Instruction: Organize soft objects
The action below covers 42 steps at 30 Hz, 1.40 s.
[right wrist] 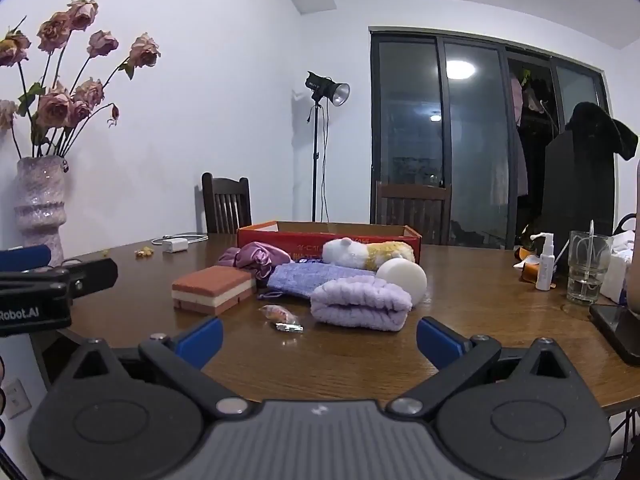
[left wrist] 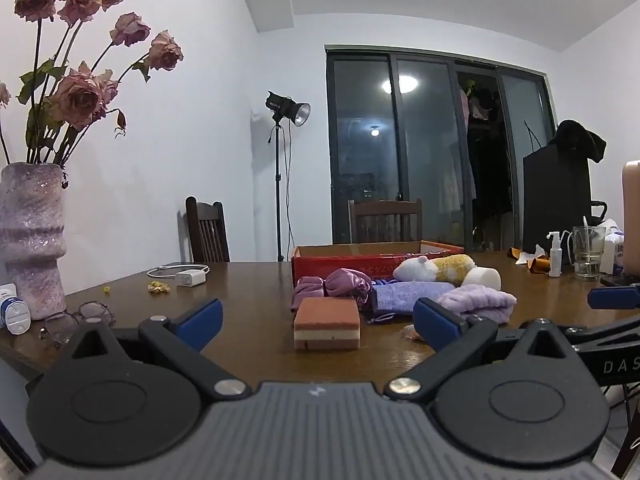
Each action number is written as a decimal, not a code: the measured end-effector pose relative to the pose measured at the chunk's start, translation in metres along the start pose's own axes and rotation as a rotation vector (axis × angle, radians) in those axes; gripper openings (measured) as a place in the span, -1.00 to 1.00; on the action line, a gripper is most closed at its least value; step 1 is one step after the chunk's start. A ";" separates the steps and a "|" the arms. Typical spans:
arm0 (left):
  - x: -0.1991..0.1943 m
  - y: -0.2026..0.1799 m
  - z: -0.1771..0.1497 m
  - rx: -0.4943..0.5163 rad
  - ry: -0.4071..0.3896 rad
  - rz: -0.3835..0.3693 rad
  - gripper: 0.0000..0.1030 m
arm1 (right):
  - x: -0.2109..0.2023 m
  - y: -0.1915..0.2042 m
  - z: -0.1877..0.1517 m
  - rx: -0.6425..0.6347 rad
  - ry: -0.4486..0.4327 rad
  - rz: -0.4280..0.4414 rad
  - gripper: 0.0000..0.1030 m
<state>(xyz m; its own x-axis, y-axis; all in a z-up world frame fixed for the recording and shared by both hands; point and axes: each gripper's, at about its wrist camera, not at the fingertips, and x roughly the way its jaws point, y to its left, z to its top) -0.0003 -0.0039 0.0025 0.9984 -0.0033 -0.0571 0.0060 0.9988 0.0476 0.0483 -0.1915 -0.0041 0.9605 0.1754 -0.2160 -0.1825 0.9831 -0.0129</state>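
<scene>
Both grippers, left (left wrist: 318, 316) and right (right wrist: 318, 338), hover with fingers spread, empty. Soft pile lies centre frame on bench (right wrist: 360, 360) before red box (right wrist: 328, 236). Advise: take sponge (left wrist: 327, 323) first, squeeze gently.

In the left wrist view, the black body of the right gripper (left wrist: 612, 360) at the right edge carries the white letters "DAS", cut off by the frame. In the right wrist view, the left gripper (right wrist: 36, 312) at the left edge reads "Robot.AI". The red box (right wrist: 304, 246) bears pale printing too blurred to read.
</scene>
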 end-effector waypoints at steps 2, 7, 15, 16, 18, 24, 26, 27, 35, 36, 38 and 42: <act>0.000 -0.001 0.001 0.001 0.001 -0.003 1.00 | 0.003 0.000 -0.001 0.003 0.007 -0.004 1.00; -0.001 0.001 0.001 0.000 0.001 -0.009 1.00 | 0.002 0.000 -0.001 0.004 0.012 0.005 1.00; -0.002 0.000 0.000 0.007 -0.003 -0.013 1.00 | -0.001 -0.002 0.000 0.014 -0.002 -0.004 1.00; -0.001 0.000 0.000 0.009 0.000 -0.014 1.00 | -0.002 -0.002 0.000 0.012 -0.003 -0.004 1.00; -0.001 0.000 0.000 0.007 0.000 -0.010 1.00 | -0.002 -0.002 -0.001 0.009 -0.004 -0.005 1.00; -0.002 0.000 0.000 0.006 -0.002 -0.013 1.00 | 0.000 -0.001 -0.001 0.013 0.004 -0.005 1.00; -0.002 0.000 0.000 0.004 -0.005 -0.012 1.00 | -0.002 -0.001 -0.001 0.011 -0.002 -0.005 1.00; -0.002 0.000 -0.001 0.004 -0.005 -0.012 1.00 | -0.002 -0.001 -0.001 0.009 -0.005 -0.006 1.00; -0.002 0.002 -0.001 0.005 -0.004 -0.012 1.00 | -0.001 -0.001 -0.002 0.013 0.005 -0.002 1.00; -0.002 0.002 -0.001 0.005 -0.004 -0.010 1.00 | -0.001 -0.001 -0.002 0.012 0.005 -0.002 1.00; -0.001 0.001 -0.001 0.007 -0.001 -0.009 1.00 | 0.000 -0.002 -0.002 0.014 0.007 -0.004 1.00; -0.002 0.001 -0.001 0.005 -0.001 -0.008 1.00 | 0.000 -0.002 -0.003 0.020 0.008 -0.007 1.00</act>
<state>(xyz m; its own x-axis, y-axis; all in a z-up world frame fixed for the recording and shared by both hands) -0.0019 -0.0025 0.0020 0.9983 -0.0118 -0.0565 0.0148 0.9985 0.0518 0.0480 -0.1941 -0.0066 0.9600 0.1678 -0.2241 -0.1710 0.9853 0.0052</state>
